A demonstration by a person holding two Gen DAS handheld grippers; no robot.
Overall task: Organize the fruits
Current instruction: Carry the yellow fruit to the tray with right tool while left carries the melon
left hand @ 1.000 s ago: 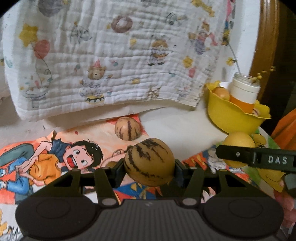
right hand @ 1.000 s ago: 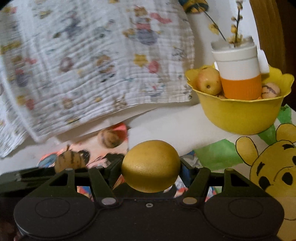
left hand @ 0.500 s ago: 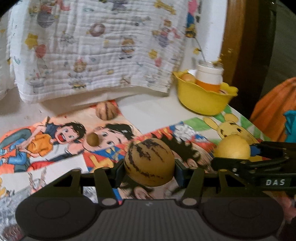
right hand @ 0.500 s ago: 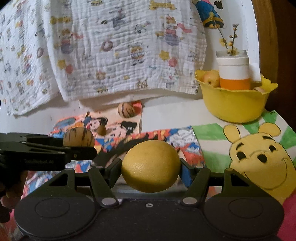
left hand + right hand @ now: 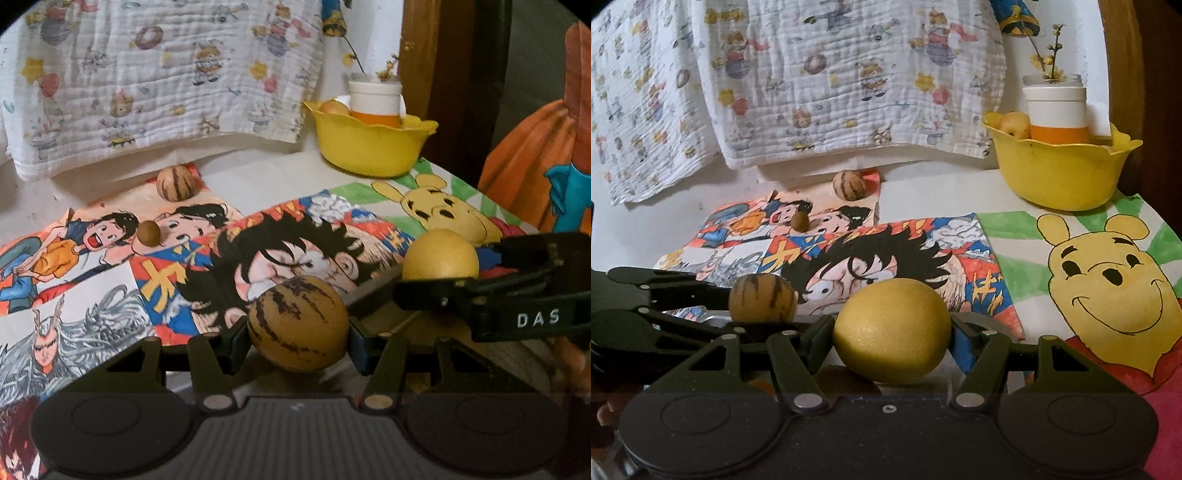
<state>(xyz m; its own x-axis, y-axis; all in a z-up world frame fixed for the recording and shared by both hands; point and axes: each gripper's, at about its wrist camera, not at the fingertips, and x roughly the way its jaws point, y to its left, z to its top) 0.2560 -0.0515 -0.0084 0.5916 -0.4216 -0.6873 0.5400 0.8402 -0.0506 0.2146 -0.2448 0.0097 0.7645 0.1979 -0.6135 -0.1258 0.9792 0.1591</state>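
Observation:
My left gripper [image 5: 298, 325] is shut on a tan fruit with dark stripes [image 5: 298, 323], held above the near edge of the table; the fruit also shows in the right wrist view [image 5: 762, 299]. My right gripper [image 5: 892, 336] is shut on a yellow lemon-like fruit [image 5: 892, 334], which also shows in the left wrist view [image 5: 439, 254]. A second striped fruit [image 5: 176, 183] and a small brown fruit [image 5: 149, 232] lie on the cartoon posters. A yellow bowl [image 5: 1056, 177] at the back right holds a yellowish fruit [image 5: 1014, 123] and a white-and-orange jar [image 5: 1056, 110].
Cartoon posters [image 5: 280, 240] and a Winnie-the-Pooh drawing [image 5: 1108, 280] cover the white table. A printed white blanket [image 5: 812, 74] hangs at the back. A wooden post [image 5: 417, 74] stands behind the bowl. Orange cloth [image 5: 528, 158] is at the right.
Both grippers have drawn back from the bowl and blanket toward the near edge of the table, each still holding its fruit. More of the posters now shows.

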